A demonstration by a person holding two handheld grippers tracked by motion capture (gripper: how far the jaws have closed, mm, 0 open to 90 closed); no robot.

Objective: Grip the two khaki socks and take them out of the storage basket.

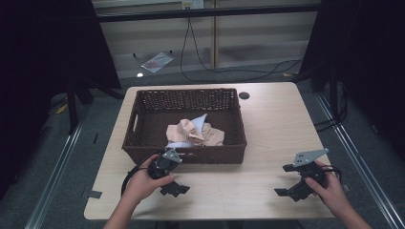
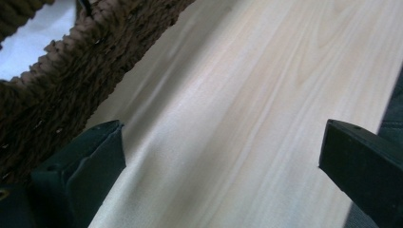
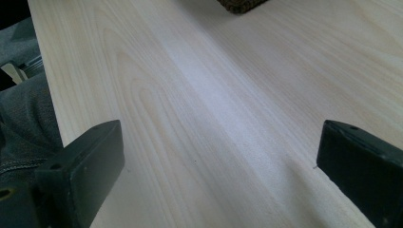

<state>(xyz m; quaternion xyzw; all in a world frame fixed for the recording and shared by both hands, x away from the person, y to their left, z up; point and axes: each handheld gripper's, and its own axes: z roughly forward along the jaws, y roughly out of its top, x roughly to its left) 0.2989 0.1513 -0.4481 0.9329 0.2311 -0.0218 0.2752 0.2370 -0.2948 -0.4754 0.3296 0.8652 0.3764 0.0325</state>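
Observation:
A dark brown wicker basket [image 1: 143, 143] stands in the middle of the light wooden table [image 1: 277, 124]. Inside it lie crumpled cloths, a peach one [image 1: 191, 132] and a pale blue one [image 1: 177, 144]. My left gripper [image 1: 171, 183] hovers low over the table just in front of the basket's front wall, jaws wide apart and empty. In the left gripper view [image 2: 221, 147] the basket's woven wall [image 2: 57, 95] is close on the left, with pale cloth [image 2: 28, 42] behind it. My right gripper [image 1: 285, 180] is open over bare wood near the front right; its own view [image 3: 221, 147] shows a basket corner [image 3: 240, 4] far off.
A round black grommet [image 1: 244, 95] sits at the table's back edge. Black cables [image 1: 205, 67] and a plastic bag [image 1: 156, 61] lie on the floor beyond. The person's grey trouser leg [image 3: 23, 109] is beside the table's front edge.

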